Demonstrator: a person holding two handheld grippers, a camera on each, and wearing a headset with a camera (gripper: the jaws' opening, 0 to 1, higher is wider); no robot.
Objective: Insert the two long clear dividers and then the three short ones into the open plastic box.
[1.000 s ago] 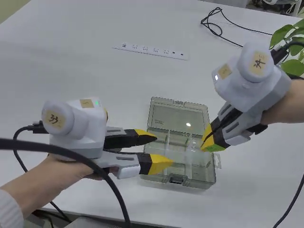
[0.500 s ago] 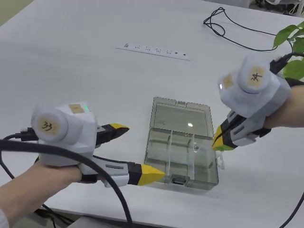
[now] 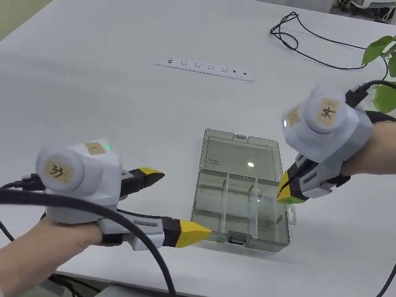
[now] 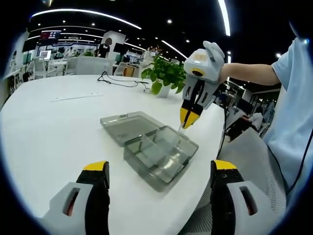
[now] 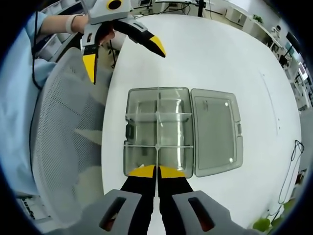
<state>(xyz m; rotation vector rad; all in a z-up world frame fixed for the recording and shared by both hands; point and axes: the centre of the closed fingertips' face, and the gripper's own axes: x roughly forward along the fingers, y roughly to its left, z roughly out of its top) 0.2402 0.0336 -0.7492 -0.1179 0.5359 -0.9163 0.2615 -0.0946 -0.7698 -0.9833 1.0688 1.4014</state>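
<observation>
The smoky clear plastic box (image 3: 210, 224) lies open near the table's front edge, its lid (image 3: 241, 158) flat behind it. Inside stand clear dividers (image 3: 226, 198) that split it into compartments. My right gripper (image 3: 288, 192) hovers over the box's right end, shut on a thin clear divider (image 5: 157, 128) that looks edge-on in the right gripper view and hangs down toward the box (image 5: 142, 161). My left gripper (image 3: 172, 204) is wide open, left of the box, with nothing between its fingers. In the left gripper view the box (image 4: 151, 169) is ahead, with the right gripper (image 4: 188, 117) above its far end.
A white power strip (image 3: 204, 67) lies far back on the white table (image 3: 93, 93). A black cable (image 3: 303, 38) and a green plant (image 3: 385, 68) are at the back right. A mesh chair (image 5: 63, 142) stands by the table's front edge.
My left gripper has opened much wider and drawn back left, away from the box's front corner. The right gripper, still holding the divider, has shifted slightly right over the box's end.
</observation>
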